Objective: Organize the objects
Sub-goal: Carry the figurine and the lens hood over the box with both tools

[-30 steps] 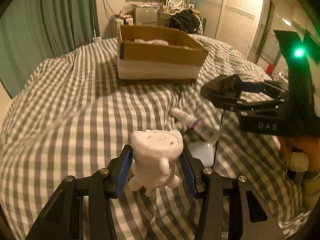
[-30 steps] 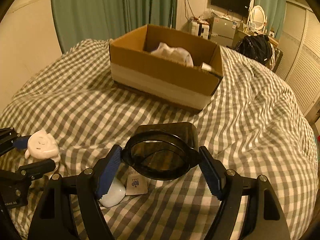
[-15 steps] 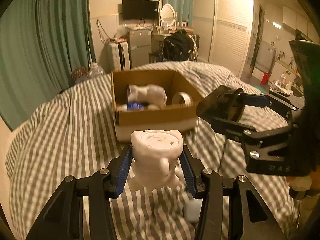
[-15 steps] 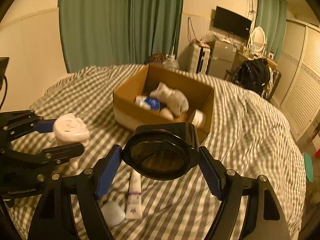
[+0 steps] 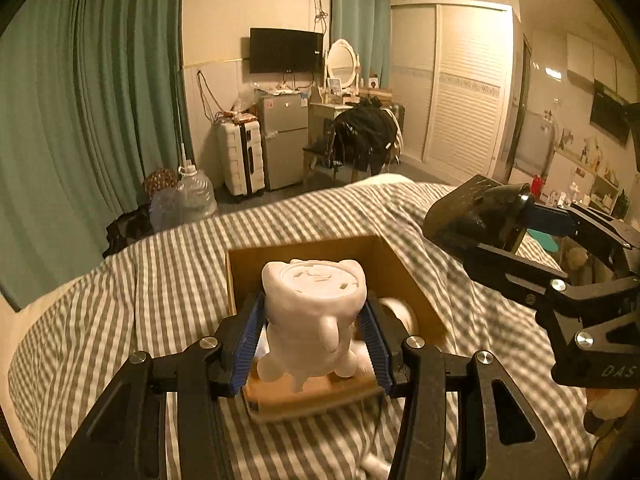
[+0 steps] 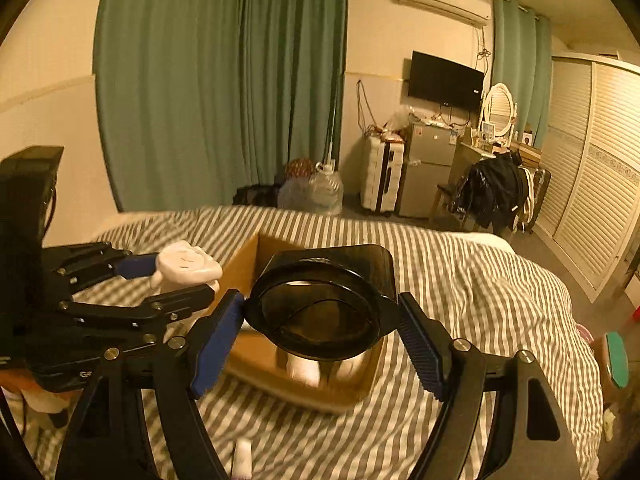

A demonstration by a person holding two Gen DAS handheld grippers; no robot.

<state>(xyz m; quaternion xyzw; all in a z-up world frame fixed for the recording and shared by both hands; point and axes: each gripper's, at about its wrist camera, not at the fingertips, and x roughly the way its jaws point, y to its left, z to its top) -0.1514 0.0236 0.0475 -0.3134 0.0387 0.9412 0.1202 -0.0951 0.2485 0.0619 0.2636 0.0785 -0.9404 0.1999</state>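
Note:
My left gripper (image 5: 314, 332) is shut on a white cat-shaped figure (image 5: 316, 312), held upright in the air over the near side of an open cardboard box (image 5: 404, 276) on the bed. The right wrist view has this figure (image 6: 188, 266) at the left, between the left gripper's fingers (image 6: 172, 300). My right gripper (image 6: 320, 328) is shut on a dark smoky container (image 6: 324, 304) with a round rim, also over the box (image 6: 240, 264). From the left wrist, that dark container (image 5: 476, 216) hangs to the right of the box. White items lie inside the box, mostly hidden.
The box rests on a grey-and-white checked bedcover (image 5: 160, 280). A small tube (image 6: 243, 456) lies on the cover in front of the box. Beyond the bed stand a water jug (image 5: 188, 196), a white suitcase (image 5: 240, 156), a small fridge (image 5: 284, 140) and a chair with black clothes (image 5: 364, 136).
Both grippers have risen from low over the bedcover and moved forward to the box, each keeping its object. The tube and a white object on the cover have dropped behind.

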